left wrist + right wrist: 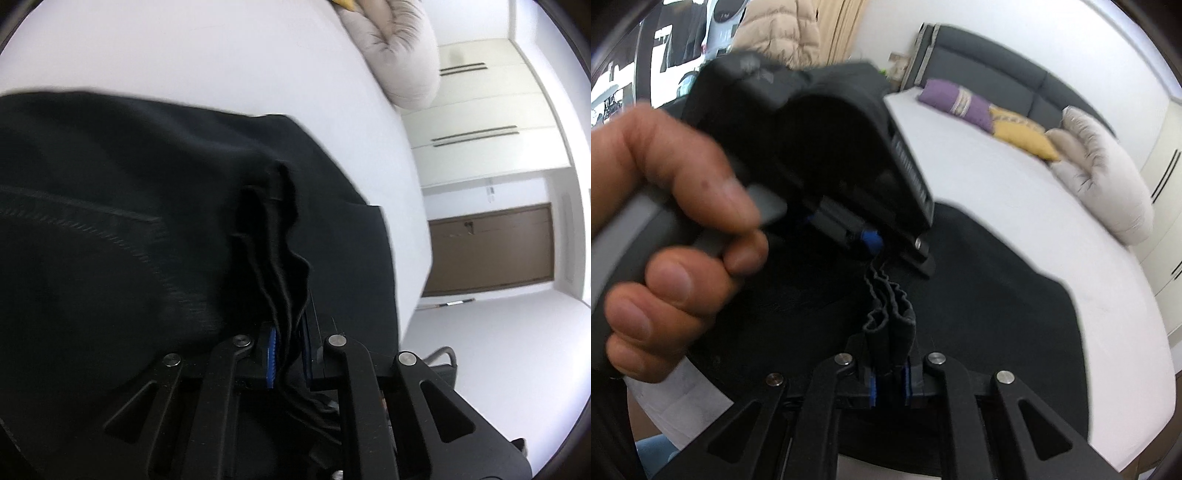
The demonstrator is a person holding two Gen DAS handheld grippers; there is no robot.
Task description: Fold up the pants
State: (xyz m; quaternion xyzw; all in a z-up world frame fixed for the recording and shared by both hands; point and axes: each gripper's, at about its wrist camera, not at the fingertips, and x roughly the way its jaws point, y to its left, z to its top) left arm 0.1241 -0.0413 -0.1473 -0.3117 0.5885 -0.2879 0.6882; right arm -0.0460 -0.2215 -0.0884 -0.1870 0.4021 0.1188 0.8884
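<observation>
Black pants (pixel 110 221) lie on a white bed (pixel 184 55). My left gripper (pixel 288 354) is shut on a bunched edge of the pants, held between its blue pads. In the right wrist view the pants (pixel 979 295) spread over the bed (pixel 979 177). My right gripper (pixel 890 380) is shut on the gathered edge of the same cloth. The left gripper (pixel 875 240), held in a hand (pixel 676 221), sits just ahead of it, pinching the same bunched edge.
Purple (pixel 956 101), yellow (pixel 1023 136) and beige (pixel 1108 177) pillows lie along the far side of the bed by a dark headboard (pixel 997 62). A white wardrobe (pixel 487 110) and a brown door (pixel 491 251) stand beyond the bed.
</observation>
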